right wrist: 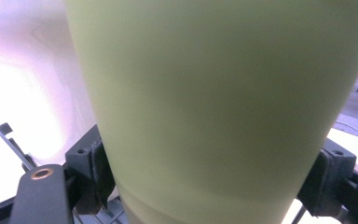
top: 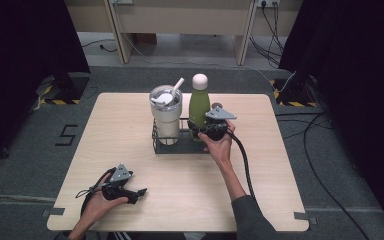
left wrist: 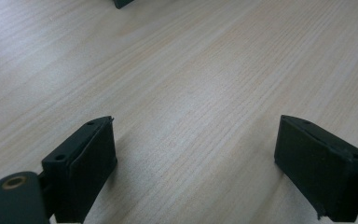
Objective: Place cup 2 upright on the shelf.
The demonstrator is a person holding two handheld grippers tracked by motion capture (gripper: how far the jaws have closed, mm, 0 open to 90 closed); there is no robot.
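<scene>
A green bottle with a pale cap stands upright in the right half of a black wire rack at the table's middle. My right gripper is shut on the bottle's lower body; in the right gripper view the green bottle sits between both pads. A white tumbler with a lid and straw stands in the rack's left half. My left gripper rests near the front left of the table, open, and the left gripper view has bare wood between its fingers.
The wooden table has free room all around the rack. Dark curtains hang at both sides, and cables lie on the floor to the right. A table leg frame stands beyond the far edge.
</scene>
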